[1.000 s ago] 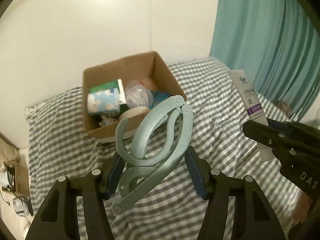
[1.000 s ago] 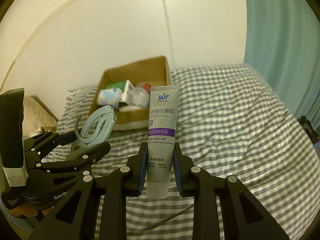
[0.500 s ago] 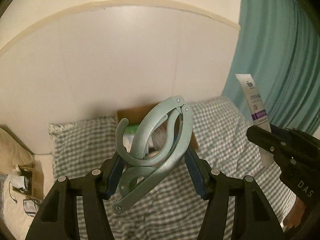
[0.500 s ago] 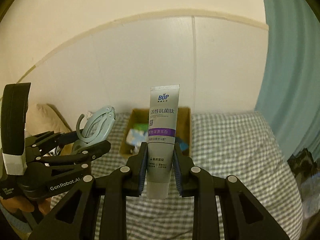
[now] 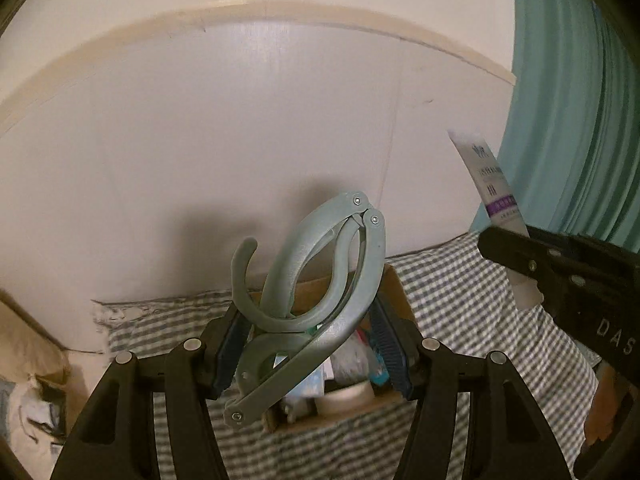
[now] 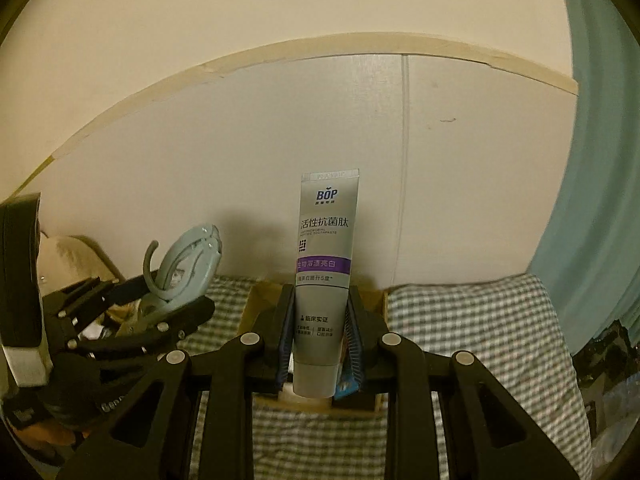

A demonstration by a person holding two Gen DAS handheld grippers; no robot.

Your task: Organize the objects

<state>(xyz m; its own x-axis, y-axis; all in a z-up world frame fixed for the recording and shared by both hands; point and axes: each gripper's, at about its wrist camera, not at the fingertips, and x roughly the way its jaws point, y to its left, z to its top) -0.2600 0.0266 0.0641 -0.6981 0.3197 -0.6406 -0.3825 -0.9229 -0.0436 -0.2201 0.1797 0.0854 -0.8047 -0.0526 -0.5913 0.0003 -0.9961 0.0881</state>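
The left tool point(image 5: 312, 344) is clamped on a folded hanger point(image 5: 320, 280), held above the open box point(image 5: 396, 284) on the bed point(image 5: 460, 304). The right tool point(image 6: 322, 340) is clamped on an upright tube point(image 6: 326, 264), also above the box.

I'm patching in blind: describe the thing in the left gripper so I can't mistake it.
Start at the cardboard box on the checked bedspread. In front of it, the left gripper clamps a folding hanger. It is pale blue-green plastic, with riveted arms and an open hook.
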